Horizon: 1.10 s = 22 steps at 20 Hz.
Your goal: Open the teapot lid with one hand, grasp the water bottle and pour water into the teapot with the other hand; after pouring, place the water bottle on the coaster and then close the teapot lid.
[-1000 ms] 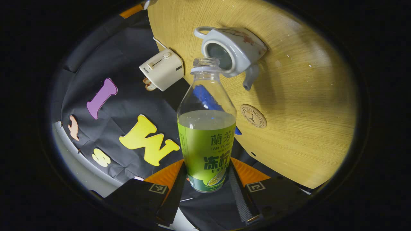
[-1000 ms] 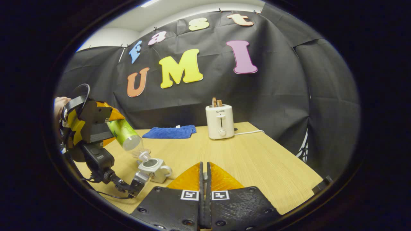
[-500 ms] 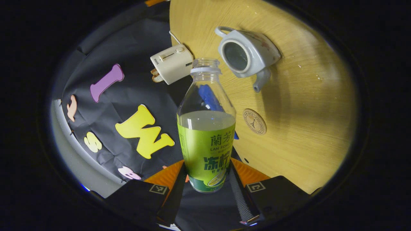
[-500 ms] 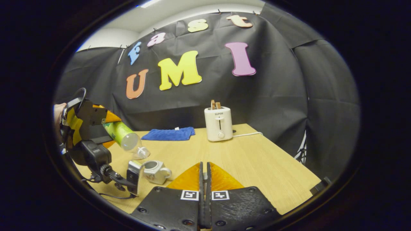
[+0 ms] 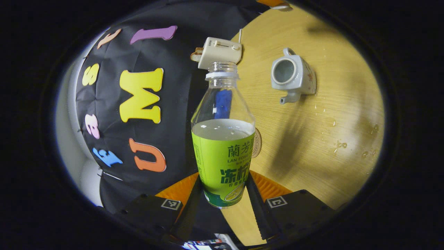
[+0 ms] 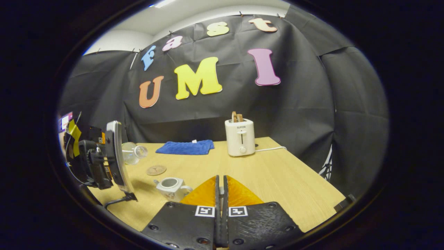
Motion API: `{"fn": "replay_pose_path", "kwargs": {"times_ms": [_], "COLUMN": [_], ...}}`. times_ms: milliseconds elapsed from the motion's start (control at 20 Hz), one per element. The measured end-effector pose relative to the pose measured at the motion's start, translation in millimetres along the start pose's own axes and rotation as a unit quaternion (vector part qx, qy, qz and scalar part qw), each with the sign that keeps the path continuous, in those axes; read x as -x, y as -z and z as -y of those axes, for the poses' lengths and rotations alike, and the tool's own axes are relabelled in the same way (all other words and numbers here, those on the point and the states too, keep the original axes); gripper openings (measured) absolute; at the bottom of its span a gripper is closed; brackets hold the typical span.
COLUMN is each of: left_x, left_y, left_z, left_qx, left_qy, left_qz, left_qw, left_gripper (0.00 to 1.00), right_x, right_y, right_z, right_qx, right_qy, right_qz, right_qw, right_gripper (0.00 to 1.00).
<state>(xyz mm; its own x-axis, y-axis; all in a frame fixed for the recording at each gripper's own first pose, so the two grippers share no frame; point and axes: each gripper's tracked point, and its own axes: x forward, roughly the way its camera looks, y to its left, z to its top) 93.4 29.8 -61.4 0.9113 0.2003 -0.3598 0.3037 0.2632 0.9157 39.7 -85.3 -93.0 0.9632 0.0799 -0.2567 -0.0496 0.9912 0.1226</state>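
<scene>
Left gripper (image 5: 223, 194) clamps the half-full, open bottle (image 5: 223, 139) low on its slick label, away from the lidless teapot (image 5: 293, 74), sloshy and top-heavy; right gripper (image 6: 221, 208) pinched shut, apparently empty.

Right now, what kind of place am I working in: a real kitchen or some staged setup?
Most likely a staged recording booth, not a kitchen: black cloth hangs as the wall behind a bare wooden table, and a few household props sit on it, a toaster, a teapot and a folded blue cloth.
</scene>
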Motion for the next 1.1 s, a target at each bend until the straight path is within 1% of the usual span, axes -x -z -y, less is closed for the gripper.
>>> {"fn": "replay_pose_path", "kwargs": {"times_ms": [100, 150, 250, 300, 450, 500, 650, 750, 800, 950, 1050, 1100], "left_x": [2.3, 3.7, 8.7, 11.6, 17.7, 16.9, 16.5, 18.4, 15.9, 6.6, -4.1, -11.1], "left_y": [4.1, 5.2, 4.7, 3.4, 3.0, 0.8, -7.8, -14.8, -19.2, -26.6, -34.4, -36.7], "left_z": [-5.9, -4.3, 1.6, 5.9, 5.3, 8.3, 21.1, 12.6, 6.0, -12.6, -17.3, -20.7], "left_qx": [0.077, 0.124, 0.22, 0.255, 0.311, 0.338, 0.432, 0.483, 0.505, 0.549, 0.567, 0.574], "left_qy": [-0.01, -0.01, 0.007, 0.014, 0.002, 0.01, 0.041, 0.054, 0.053, 0.045, 0.05, 0.049], "left_qz": [0.018, 0.029, 0.045, 0.052, 0.065, 0.069, 0.084, 0.102, 0.114, 0.142, 0.156, 0.164], "left_qw": [0.997, 0.992, 0.975, 0.965, 0.948, 0.938, 0.897, 0.868, 0.854, 0.823, 0.807, 0.801], "left_gripper": [0.74, 0.74, 0.75, 0.75, 0.75, 0.74, 0.75, 0.75, 0.75, 0.75, 0.75, 0.75], "right_x": [2.3, 3.4, 6.1, 7.0, 7.1, 7.0, 7.7, 5.2, 5.6, 4.9, 1.7, 0.4], "right_y": [-5.0, -6.7, -12.8, -15.9, -19.8, -20.4, -23.1, -21.8, -20.6, -19.2, -16.6, -14.9], "right_z": [-5.4, -7.2, -10.1, -10.9, -17.4, -19.5, -19.9, -20.1, -20.0, -21.2, -22.1, -22.4], "right_qx": [0.006, 0.009, 0.016, 0.018, 0.021, 0.023, 0.016, 0.018, 0.019, 0.015, 0.013, 0.013], "right_qy": [-0.003, -0.004, -0.004, -0.004, -0.006, -0.007, -0.004, -0.002, -0.001, -0.001, -0.001, -0.002], "right_qz": [0.004, 0.006, 0.011, 0.013, 0.017, 0.018, 0.023, 0.021, 0.02, 0.023, 0.019, 0.017], "right_qw": [1.0, 1.0, 1.0, 1.0, 1.0, 1.0, 1.0, 1.0, 1.0, 1.0, 1.0, 1.0], "right_gripper": [0.0, 0.0, 0.0, 0.0, 0.0, 0.0, 0.0, 0.0, 0.0, 0.0, 0.0, 0.0]}}
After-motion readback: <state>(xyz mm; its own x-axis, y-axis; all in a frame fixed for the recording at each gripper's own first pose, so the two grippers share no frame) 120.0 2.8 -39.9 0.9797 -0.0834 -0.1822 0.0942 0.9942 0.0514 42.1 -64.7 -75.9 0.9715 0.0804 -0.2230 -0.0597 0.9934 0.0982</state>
